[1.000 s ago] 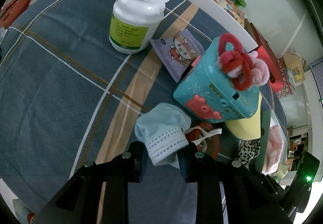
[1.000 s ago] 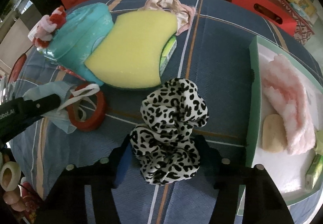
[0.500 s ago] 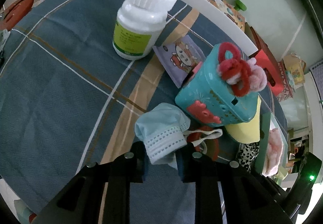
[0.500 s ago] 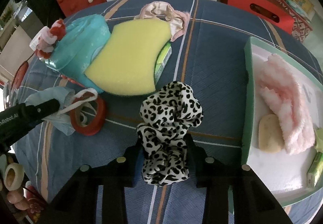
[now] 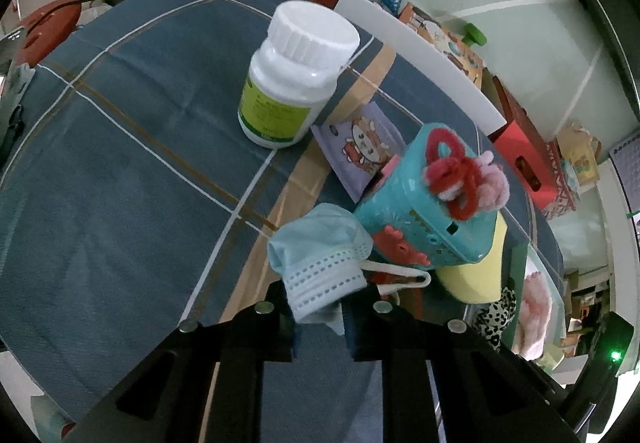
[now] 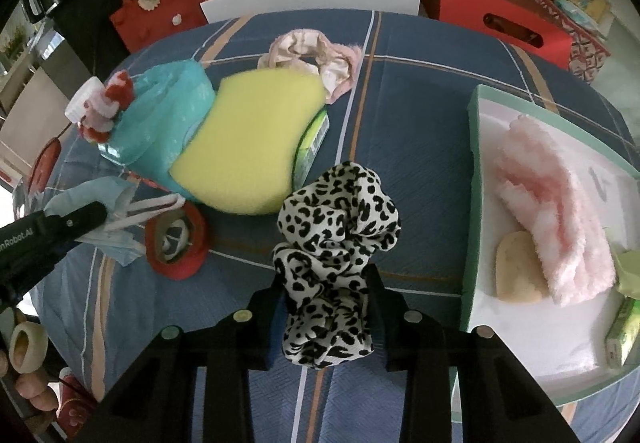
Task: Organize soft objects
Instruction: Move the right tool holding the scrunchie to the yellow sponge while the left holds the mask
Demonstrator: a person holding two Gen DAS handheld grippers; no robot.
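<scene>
Both tongs have narrowed since a second ago. Left tongs (image 5: 320, 309) are closing, pads pressing a blue face mask (image 5: 320, 263) just above the worktop (image 5: 120, 183), its ear loop draped over a red tape ring (image 6: 176, 243). Right tongs (image 6: 326, 307) pinch a leopard scrunchie (image 6: 336, 243), lifted beside the green-rimmed tray (image 6: 474, 163) holding a pink fluffy cloth (image 6: 556, 211). Likely risks: the loop may snag the ring and drag it along; the scrunchie, gripped by one fold, could slip before clearing the tray's wall.
</scene>
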